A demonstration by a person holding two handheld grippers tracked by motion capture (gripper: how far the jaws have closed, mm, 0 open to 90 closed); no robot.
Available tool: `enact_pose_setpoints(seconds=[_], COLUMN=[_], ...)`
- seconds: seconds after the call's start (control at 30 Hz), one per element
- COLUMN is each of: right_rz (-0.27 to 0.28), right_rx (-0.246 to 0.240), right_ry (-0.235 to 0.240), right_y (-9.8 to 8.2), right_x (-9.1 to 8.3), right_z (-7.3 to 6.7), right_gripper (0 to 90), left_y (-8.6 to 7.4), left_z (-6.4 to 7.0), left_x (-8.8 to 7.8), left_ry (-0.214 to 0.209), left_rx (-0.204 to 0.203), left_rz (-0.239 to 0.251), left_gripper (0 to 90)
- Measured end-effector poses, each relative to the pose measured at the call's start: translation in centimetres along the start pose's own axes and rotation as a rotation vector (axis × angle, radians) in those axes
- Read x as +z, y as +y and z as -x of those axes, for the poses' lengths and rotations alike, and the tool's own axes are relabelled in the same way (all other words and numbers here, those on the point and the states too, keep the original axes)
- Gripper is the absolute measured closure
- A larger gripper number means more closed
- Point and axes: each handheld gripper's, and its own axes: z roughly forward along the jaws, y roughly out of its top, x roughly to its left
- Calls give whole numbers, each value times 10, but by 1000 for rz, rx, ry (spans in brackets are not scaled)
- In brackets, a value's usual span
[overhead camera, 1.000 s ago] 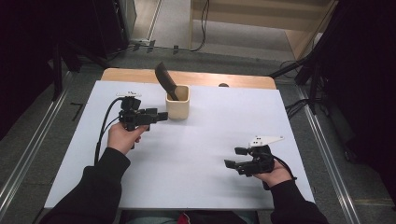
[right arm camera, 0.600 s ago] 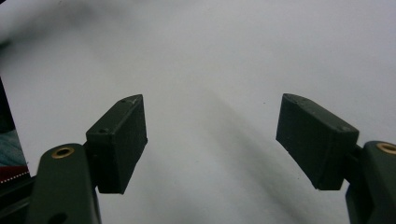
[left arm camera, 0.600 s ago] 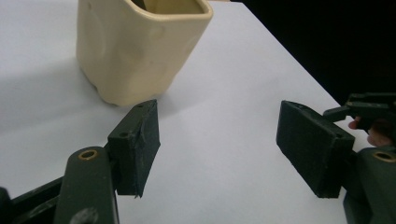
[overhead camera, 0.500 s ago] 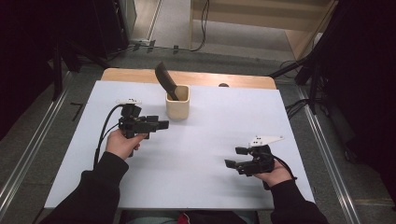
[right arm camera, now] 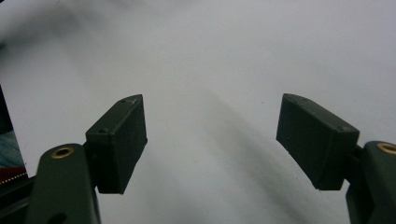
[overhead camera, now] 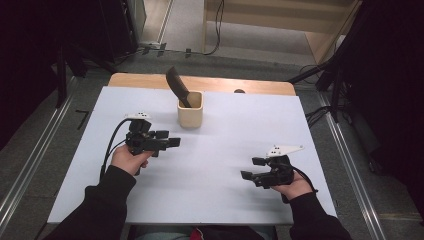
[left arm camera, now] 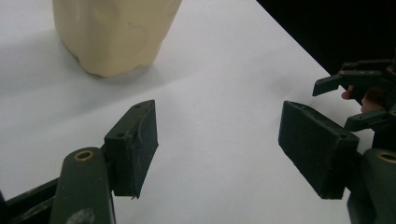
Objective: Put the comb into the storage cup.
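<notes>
Standing at the far middle of the white table [overhead camera: 215, 165] is a cream cup [overhead camera: 190, 109] holding a dark tool [overhead camera: 177, 86] that leans out to the far left, its lower end down inside the cup. The left gripper [overhead camera: 170, 142] is held in the person's left hand [overhead camera: 129, 157] just near and left of the cup, its jaws spread wide and empty, touching nothing. The right gripper [overhead camera: 252, 168] sits at the near right, well apart from the cup, jaws likewise wide apart with nothing between them. The left gripper view brings the cup's lower wall [left arm camera: 112, 32] close at its top left and shows the other gripper [left arm camera: 359, 86] far off at its right edge. The right gripper view [right arm camera: 210, 130] has bare tabletop between its parted jaws.
</notes>
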Motion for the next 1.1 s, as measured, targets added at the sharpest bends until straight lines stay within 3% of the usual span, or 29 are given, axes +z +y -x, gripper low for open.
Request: enact_pose_setpoints(seconds=[0.43, 1.1], right_rz=[-5, -22], right_rx=[5, 8], right_ry=[-1, -8], right_y=[0, -1], right_x=[1, 3], right_z=[1, 2], right_gripper=[226, 227], left_y=[-15, -38], left_z=[4, 13], left_x=[-9, -16], left_ry=[-11, -18], left_rx=[13, 49], left_rz=[-4, -67], left_gripper=[257, 256])
